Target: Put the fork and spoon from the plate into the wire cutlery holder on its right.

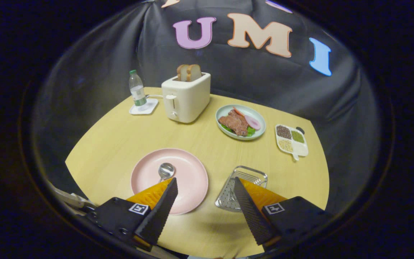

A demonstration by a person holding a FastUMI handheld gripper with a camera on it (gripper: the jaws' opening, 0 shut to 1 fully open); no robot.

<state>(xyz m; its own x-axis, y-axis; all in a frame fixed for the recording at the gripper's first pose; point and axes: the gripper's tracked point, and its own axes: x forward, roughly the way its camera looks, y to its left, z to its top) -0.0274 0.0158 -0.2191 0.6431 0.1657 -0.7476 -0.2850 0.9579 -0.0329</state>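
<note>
Gripper (204, 185) hangs w/ fingers spread, grasping nothing, above desk's near edge. Spoon (165, 170) lies on pink plate (189, 172); fork can't be made out. Wire cutlery holder (247, 174) sits beside plate; spoon not yet moved.

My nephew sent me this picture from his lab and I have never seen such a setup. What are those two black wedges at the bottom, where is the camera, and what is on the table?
The wedges are the two fingers of a handheld gripper that a person carries; no robot arm is involved. The camera rides on it and looks forward along the fingers. They stand open and hold nothing.

On the wooden table, the left finger partly covers a pink plate with a spoon on it. Behind the right finger sits a wire cutlery holder. Farther back: a toaster with bread, a water bottle, a plate of food, and a divided dish of what look like grains. I cannot make out a fork.
</note>
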